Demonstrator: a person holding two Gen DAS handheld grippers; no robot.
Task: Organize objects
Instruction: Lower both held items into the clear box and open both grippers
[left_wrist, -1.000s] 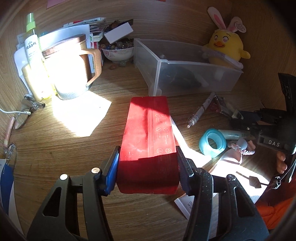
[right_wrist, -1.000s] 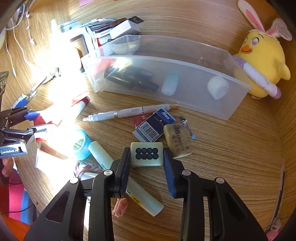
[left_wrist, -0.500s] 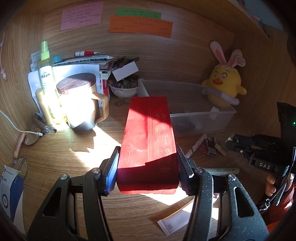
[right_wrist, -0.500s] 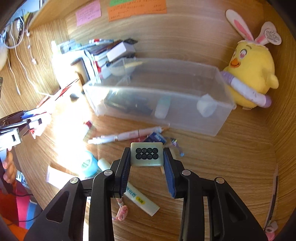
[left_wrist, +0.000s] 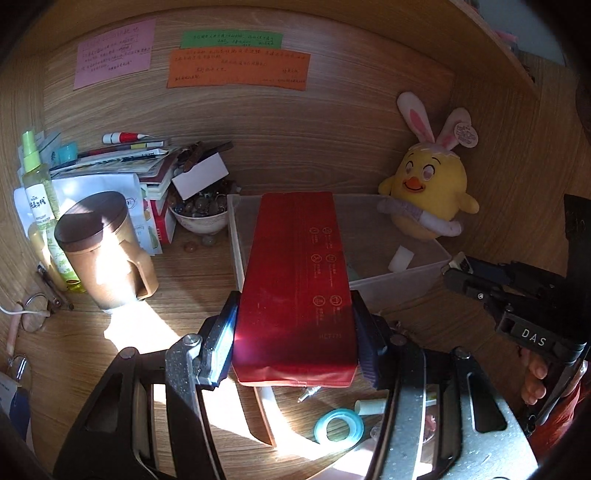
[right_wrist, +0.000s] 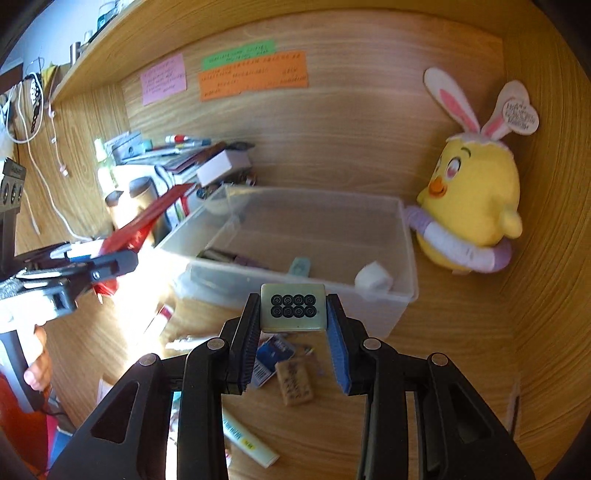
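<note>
The left tool (left_wrist: 295, 332) gripped a red packet (left_wrist: 297, 284) at frame centre; the right tool (right_wrist: 293, 328) clamped a mahjong tile (right_wrist: 293, 307) before the clear bin (right_wrist: 404, 258). Several items remained on the worktop (right_wrist: 424, 387).

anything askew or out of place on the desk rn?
Yes: small beads lie loose on the desk beside their bowl, and the white box sits tilted on the paper pile. An eraser and tube remain scattered outside the clear bin.
</note>
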